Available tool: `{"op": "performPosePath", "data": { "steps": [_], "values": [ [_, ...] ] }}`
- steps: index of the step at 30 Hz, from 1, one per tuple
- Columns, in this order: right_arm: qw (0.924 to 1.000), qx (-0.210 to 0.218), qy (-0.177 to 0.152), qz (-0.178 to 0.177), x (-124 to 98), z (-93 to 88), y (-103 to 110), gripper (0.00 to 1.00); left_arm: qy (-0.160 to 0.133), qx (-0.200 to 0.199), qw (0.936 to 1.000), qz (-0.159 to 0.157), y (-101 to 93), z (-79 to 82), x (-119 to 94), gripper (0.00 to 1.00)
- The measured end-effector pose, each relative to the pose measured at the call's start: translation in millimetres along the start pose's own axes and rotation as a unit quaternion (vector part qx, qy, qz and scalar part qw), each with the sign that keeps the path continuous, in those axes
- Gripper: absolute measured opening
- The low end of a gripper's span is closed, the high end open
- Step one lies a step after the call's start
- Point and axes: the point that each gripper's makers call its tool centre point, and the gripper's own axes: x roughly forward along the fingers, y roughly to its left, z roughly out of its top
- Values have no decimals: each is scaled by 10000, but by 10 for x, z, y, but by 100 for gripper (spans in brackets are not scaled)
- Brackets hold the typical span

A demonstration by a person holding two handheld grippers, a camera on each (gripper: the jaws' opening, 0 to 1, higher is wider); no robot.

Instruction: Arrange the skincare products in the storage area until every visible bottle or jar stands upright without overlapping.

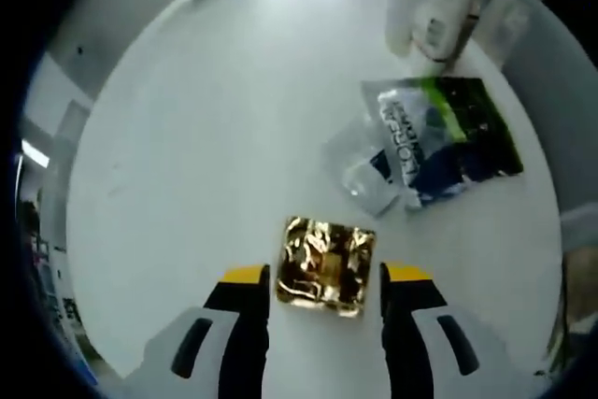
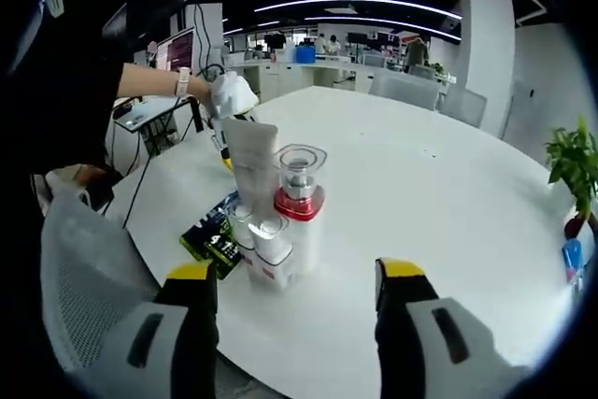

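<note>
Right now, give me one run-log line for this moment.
left gripper: open, fingers flanking gold jar | right gripper: open, facing upright bottle cluster | sachet: flat on table

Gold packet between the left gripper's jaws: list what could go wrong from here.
1. The gold packet lies flat on the table between the open left gripper; crinkled foil may slip or crumple when pinched.
2. In the right gripper view, the bottles stand tightly clustered; placing another item nearby could topple them.

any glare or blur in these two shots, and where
Left gripper view: the gold foil packet glints with crinkled highlights, and the white bottle at the top smears soft. Right gripper view: ceiling strip lights bow with fisheye; the clear-capped bottle stays sharp.
</note>
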Motion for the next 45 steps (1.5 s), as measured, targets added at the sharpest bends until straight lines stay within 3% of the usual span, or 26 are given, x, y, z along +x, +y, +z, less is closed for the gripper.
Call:
{"op": "performPosePath", "data": {
  "steps": [2,5,9,11,28,38,45],
  "values": [
    [10000,25,12,-20,-6,-6,-13,69,-15,-78,10000,28,32,9,7,43],
    [10000,27,56,-6,-5,-28,-11,69,-4,-126,9998,-178,-13,3,19,40],
    [10000,23,63,9,-9,-28,-6,69,49,-341,9994,-100,65,-17,24,47],
    [10000,32,62,15,-10,-25,-6,69,69,-434,9988,-212,51,-27,33,47],
    [9999,65,78,60,-31,-57,73,67,453,-106,9983,-346,-9,-12,19,40],
    [9999,80,98,116,-67,-87,137,67,558,-203,9977,-322,-46,-29,7,36],
    [9999,93,87,110,-81,-92,150,66,631,-425,9957,-526,-146,-38,-28,36]
  ]
}}
